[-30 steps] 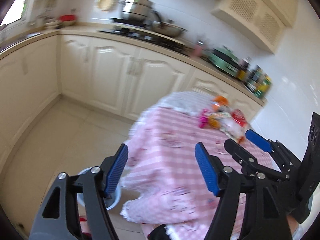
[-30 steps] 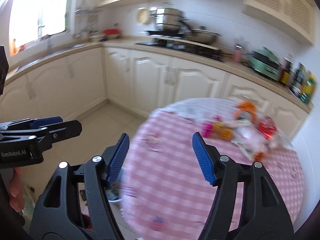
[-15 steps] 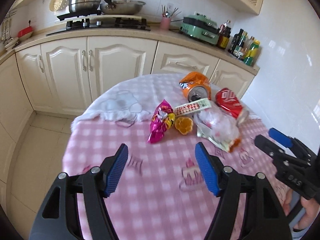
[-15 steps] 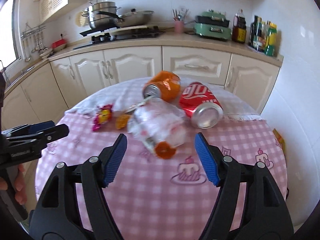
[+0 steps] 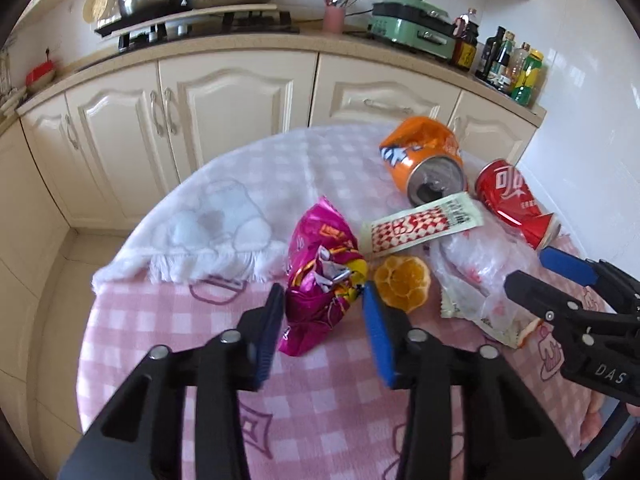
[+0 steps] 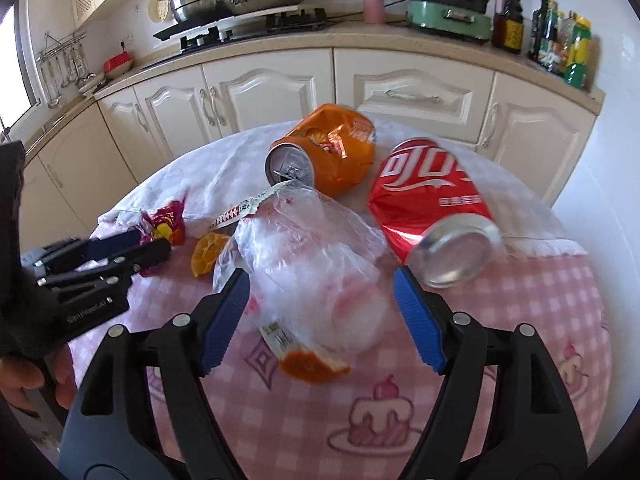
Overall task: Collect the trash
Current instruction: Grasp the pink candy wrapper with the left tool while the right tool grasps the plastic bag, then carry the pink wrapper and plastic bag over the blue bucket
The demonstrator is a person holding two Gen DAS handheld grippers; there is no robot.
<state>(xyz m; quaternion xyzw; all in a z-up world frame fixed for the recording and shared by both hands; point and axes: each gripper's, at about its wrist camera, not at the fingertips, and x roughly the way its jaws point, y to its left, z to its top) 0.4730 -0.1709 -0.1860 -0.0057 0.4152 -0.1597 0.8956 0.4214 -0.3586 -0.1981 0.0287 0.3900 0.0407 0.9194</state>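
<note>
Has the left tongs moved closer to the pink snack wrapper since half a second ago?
Yes. The left tongs have advanced across the tablecloth, and their open jaws now flank the pink snack wrapper.

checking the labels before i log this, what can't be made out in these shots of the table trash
- What the clear plastic bag holds: crinkled film blurs it in both views.
- Whether the left gripper touches the magenta snack wrapper: its fingers flank it, contact unclear.
- Red cola can rim: motion-blurred in the right wrist view.
- Printed sachet text: too small.
- Any bin: not in either view.
</note>
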